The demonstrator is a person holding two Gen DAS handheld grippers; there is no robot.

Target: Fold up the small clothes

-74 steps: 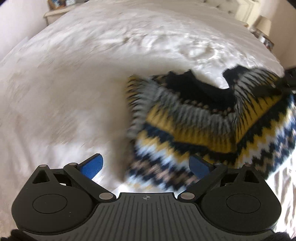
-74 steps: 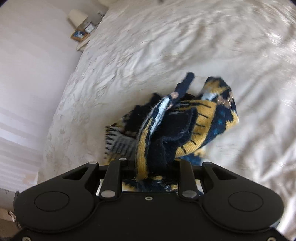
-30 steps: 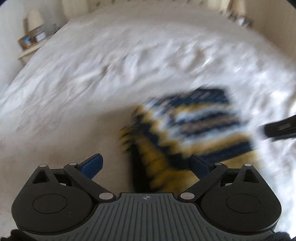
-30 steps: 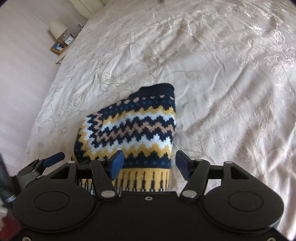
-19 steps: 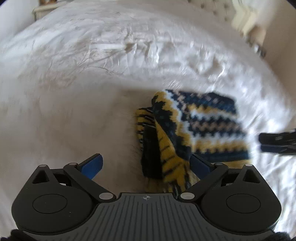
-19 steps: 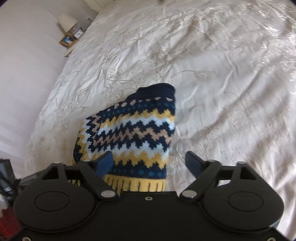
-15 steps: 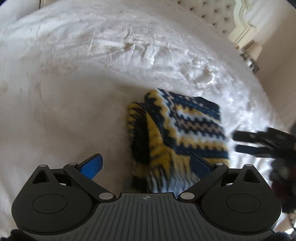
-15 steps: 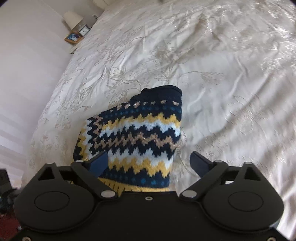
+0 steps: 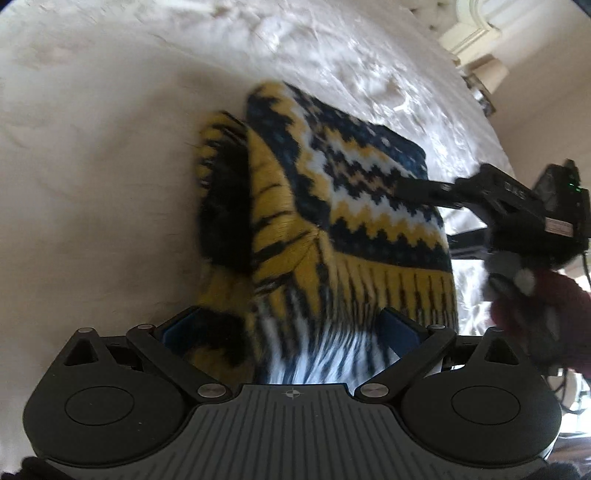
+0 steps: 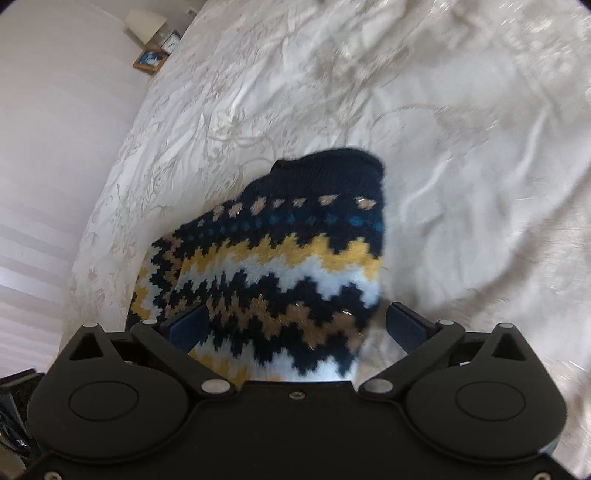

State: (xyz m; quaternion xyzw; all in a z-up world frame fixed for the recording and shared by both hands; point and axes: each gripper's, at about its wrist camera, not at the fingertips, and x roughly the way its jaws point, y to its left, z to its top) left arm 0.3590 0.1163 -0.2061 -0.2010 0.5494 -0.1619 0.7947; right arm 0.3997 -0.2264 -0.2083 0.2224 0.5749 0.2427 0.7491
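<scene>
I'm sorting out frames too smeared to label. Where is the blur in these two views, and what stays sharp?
Left wrist view: the sweater smears into streaks near the left gripper; gripper body crisp. Right wrist view: zigzag pattern mostly readable, bedspread smeared at the right edge; both show fisheye curvature.

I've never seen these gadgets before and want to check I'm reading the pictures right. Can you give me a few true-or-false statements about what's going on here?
1. The knitted sweater lies folded on the white bedspread. True.
2. The left hand-held gripper is clamped shut on the sweater. False: its jaws stand wide open, with the sweater's edge between them.
3. The right hand-held gripper is open. True.
4. The sweater is plain red. False: it has navy, yellow, white and tan zigzag bands.
5. A lamp and a picture frame stand beside the bed. True.
</scene>
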